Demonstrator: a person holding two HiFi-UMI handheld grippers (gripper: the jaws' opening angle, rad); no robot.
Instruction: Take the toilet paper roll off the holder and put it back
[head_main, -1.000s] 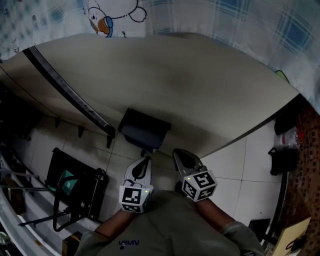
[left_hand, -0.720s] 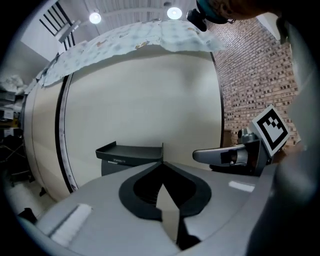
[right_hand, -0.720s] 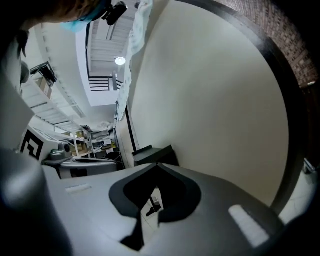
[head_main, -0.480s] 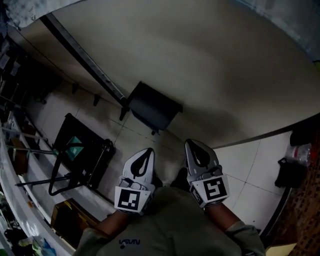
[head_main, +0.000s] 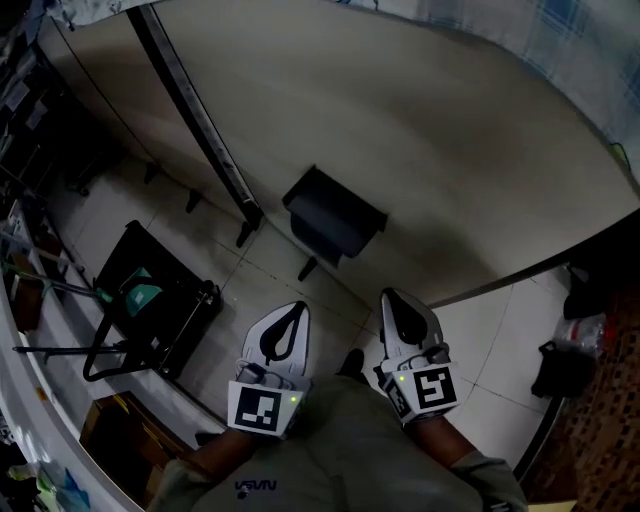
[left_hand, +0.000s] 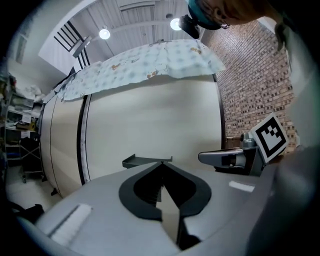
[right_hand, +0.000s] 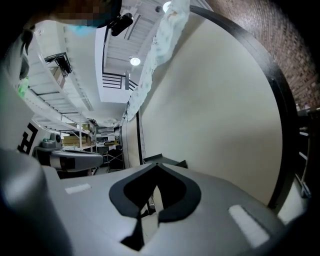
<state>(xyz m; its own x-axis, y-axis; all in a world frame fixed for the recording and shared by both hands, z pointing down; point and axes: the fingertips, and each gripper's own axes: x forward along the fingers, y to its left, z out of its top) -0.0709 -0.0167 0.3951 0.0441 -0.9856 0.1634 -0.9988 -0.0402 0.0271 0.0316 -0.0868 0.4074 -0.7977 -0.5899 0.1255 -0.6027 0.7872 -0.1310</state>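
Note:
No toilet paper roll shows in any view. A dark shelf-like holder (head_main: 335, 218) sticks out from the beige wall panel (head_main: 430, 130). It also appears just past the jaw tips in the left gripper view (left_hand: 147, 160) and the right gripper view (right_hand: 165, 161). My left gripper (head_main: 296, 309) and right gripper (head_main: 391, 298) are side by side below the holder, a short way from it, pointing at the wall. Both are shut with nothing between the jaws, as the left gripper view (left_hand: 161, 171) and the right gripper view (right_hand: 157, 169) confirm.
A black vertical strip (head_main: 195, 110) runs along the wall left of the holder. A black metal cart (head_main: 150, 310) with a teal item stands on the tiled floor at left. Dark bags (head_main: 565, 365) sit at right. A patterned cloth (left_hand: 145, 65) drapes over the panel's top.
Both grippers have lifted and edged a little closer to the wall. The right gripper has rolled slightly. The head view has swung, so the holder now sits right of centre.

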